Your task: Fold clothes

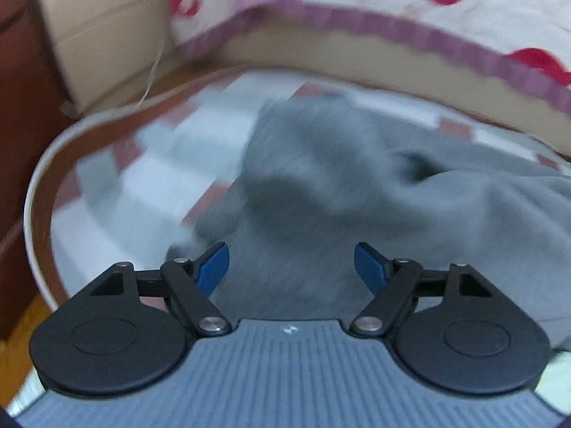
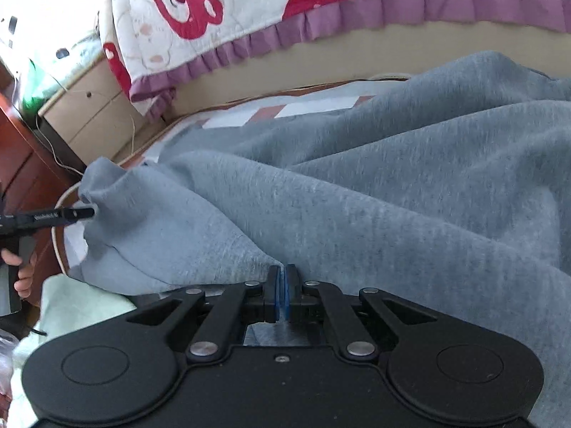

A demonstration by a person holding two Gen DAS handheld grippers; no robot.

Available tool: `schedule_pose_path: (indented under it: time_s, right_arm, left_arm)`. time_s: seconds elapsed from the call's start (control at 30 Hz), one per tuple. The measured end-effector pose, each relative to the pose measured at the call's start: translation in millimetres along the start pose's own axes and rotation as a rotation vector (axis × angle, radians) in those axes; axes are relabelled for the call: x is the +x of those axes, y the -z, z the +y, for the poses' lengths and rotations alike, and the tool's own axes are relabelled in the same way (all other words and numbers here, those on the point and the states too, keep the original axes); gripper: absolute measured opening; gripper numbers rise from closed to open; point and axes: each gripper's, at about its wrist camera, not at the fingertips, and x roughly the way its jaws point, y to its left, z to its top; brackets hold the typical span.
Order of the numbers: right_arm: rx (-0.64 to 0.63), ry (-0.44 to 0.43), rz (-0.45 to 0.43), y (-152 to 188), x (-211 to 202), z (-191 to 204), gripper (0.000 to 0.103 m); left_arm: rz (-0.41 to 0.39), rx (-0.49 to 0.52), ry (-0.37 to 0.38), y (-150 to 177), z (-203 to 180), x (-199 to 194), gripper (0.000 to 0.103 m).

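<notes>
A grey sweatshirt-like garment [image 1: 321,192] lies crumpled over a round table, blurred in the left wrist view. My left gripper [image 1: 292,267] hovers over its near part, open, blue pads wide apart and pressing on nothing. In the right wrist view the same grey garment [image 2: 374,196] fills most of the picture. My right gripper [image 2: 283,285] is shut, its blue pads pinching a fold of the cloth at the near edge. At the far left of that view a finger of the left gripper [image 2: 76,213] meets a raised corner of the garment, with a person's hand [image 2: 21,274] behind it.
The round table [image 1: 39,185] has a white rim and a checked red-and-white cover. Behind it stands a bed with a white quilt [image 2: 249,7] printed with red bears and a purple frill. A beige cabinet [image 2: 89,114] stands at the left. A pale green cloth [image 2: 78,306] lies near the right gripper.
</notes>
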Motion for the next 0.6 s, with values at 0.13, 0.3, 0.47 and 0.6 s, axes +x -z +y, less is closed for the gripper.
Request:
schedule_pose_path:
  time_s: [0.13, 0.3, 0.47, 0.6]
  right_arm:
    - [-0.014, 0.013, 0.008, 1, 2, 4, 0.002]
    - [0.0, 0.01, 0.016, 2, 3, -2, 0.002]
    - [-0.033, 0.028, 0.024, 3, 5, 1, 0.002]
    - [-0.06, 0.04, 0.028, 2, 6, 4, 0.003]
  left_arm:
    - [0.021, -0.043, -0.032, 9, 21, 11, 0.078]
    - [0.043, -0.115, 0.092, 15, 35, 19, 0.074]
    - [0.051, -0.096, 0.097, 18, 23, 16, 0.005]
    - [0.013, -0.021, 0.099, 22, 7, 4, 0.007]
